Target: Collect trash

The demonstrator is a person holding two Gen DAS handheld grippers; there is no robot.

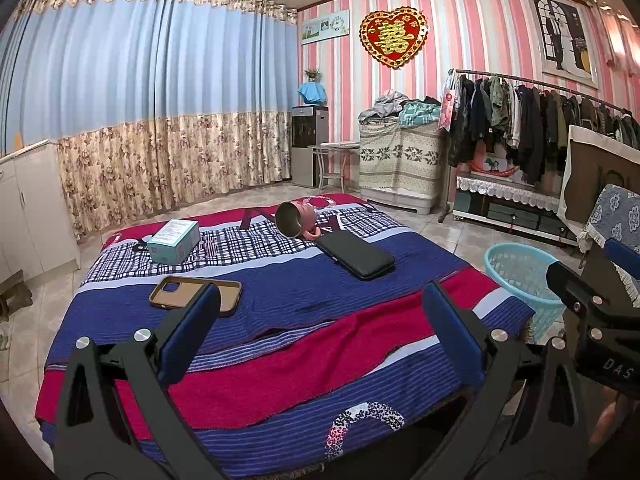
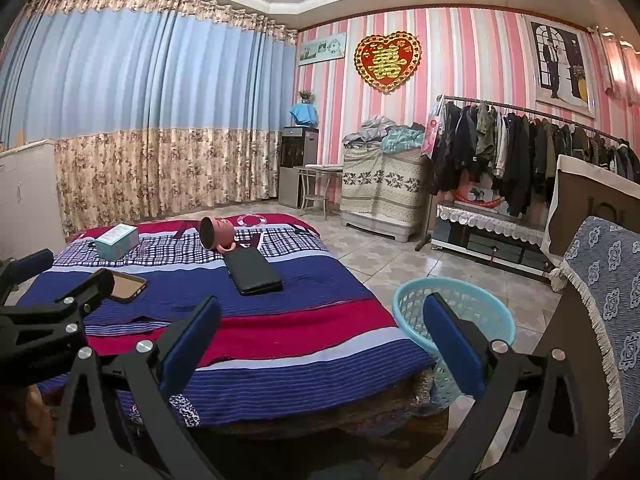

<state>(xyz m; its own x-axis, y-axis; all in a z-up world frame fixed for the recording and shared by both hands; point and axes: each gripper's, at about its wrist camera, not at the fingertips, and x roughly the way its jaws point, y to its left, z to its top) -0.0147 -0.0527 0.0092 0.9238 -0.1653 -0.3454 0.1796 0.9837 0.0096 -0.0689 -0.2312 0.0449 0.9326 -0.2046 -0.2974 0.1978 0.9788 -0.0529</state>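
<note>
A bed [image 1: 280, 292] with a blue, red and checked blanket fills the middle of the room. At 10 o'clock hang long curtains [image 1: 160, 100], blue above and flowered below. At 12 o'clock a water dispenser [image 1: 309, 146] stands in the corner, with a small round table [image 1: 336, 146] just beside it. At 1 o'clock a red heart ornament [image 1: 393, 36] hangs on the pink striped wall, above a cloth-covered cabinet [image 1: 400, 156]. At 2 o'clock a clothes rack [image 1: 532, 120] carries dark jackets.
</note>
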